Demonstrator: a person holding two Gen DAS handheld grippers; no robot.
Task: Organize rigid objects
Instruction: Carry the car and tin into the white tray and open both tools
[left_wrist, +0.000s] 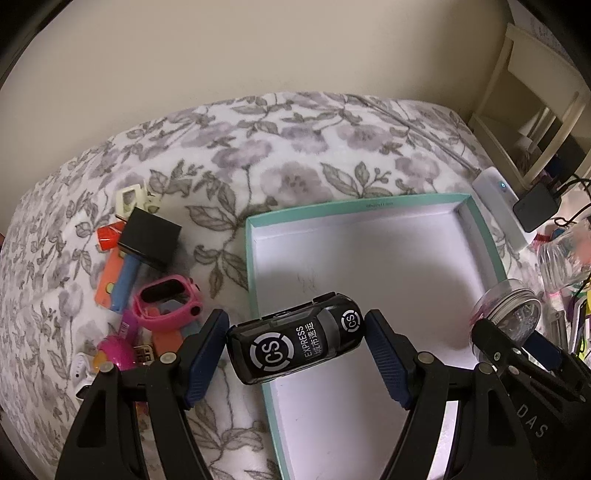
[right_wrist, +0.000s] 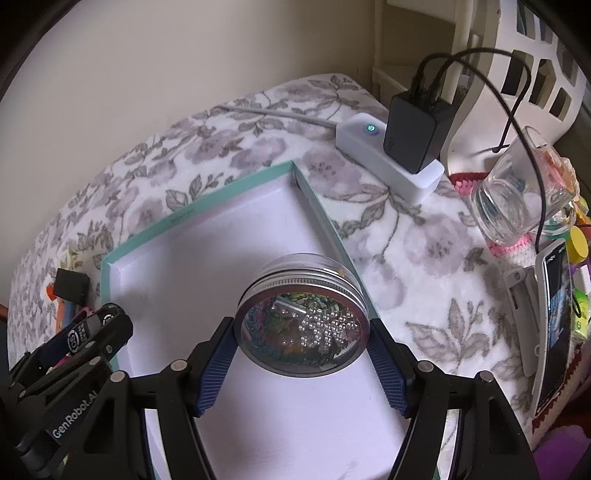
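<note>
Over teal box (left_wrist: 373, 204): left jaws clamp toy car (left_wrist: 295, 338) crosswise, right jaws clamp bead jar (right_wrist: 303, 325)

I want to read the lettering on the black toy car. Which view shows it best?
The left wrist view: the toy car sits centred between the left tongs, its roof lettering facing the camera. The right wrist view catches only a small piece of it at the left edge.

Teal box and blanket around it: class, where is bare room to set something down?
The teal box floor is bare between its walls. Blanket behind it, toward the wall, is open. Left is crowded: pink watch, black cube. Right: power strip, glass jar.
</note>
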